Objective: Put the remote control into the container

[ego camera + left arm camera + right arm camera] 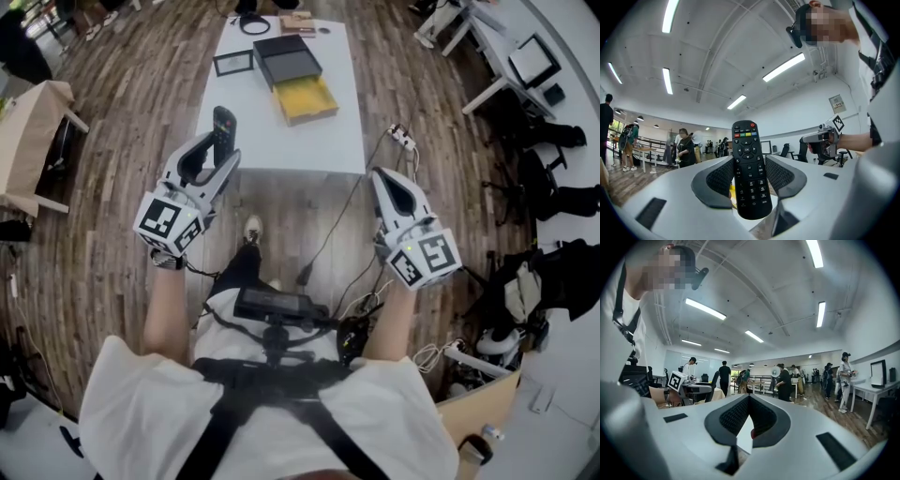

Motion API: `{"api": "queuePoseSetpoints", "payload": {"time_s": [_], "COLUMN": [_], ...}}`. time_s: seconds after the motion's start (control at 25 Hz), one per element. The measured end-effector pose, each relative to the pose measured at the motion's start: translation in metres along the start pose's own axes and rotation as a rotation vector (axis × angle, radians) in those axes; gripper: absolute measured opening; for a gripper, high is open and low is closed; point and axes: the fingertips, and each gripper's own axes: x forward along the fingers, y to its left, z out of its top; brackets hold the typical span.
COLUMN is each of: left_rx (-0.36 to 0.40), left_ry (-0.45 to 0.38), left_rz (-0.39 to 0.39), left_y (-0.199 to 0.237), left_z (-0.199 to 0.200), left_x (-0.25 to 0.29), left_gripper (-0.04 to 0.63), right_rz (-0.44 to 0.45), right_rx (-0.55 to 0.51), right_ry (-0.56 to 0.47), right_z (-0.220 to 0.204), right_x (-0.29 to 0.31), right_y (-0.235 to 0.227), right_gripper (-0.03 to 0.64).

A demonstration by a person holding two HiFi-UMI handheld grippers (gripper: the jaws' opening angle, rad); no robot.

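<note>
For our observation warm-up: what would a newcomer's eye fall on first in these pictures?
The black remote control stands upright, clamped in the left gripper, near the white table's front edge. Farther back on it sit a bright yellow tray and a black box; the right gripper is shut, empty.

Black remote (749,187) held upright in left gripper (748,161); dark container (287,58) open
</note>
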Motion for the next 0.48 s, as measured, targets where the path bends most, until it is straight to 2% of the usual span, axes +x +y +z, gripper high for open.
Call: {"api": "queuePoseSetpoints", "payload": {"time_s": [0.2, 0.48], "left_rx": [0.014, 0.008], "left_ry": [0.024, 0.023], "left_rz": [0.007, -0.004], "left_y": [0.027, 0.073], "left_z": [-0.012, -0.019], "left_x": [0.028, 0.079], "left_gripper": [0.224, 0.224], "right_rz": [-0.017, 0.011], "right_rx": [0.002, 0.012], "right_ry": [-0.009, -0.03], "right_z": [-0.001, 0.009], "right_x": [0.027, 0.077], "right_y": [-0.024, -0.053], "right_gripper": [-0.002, -0.002]}}
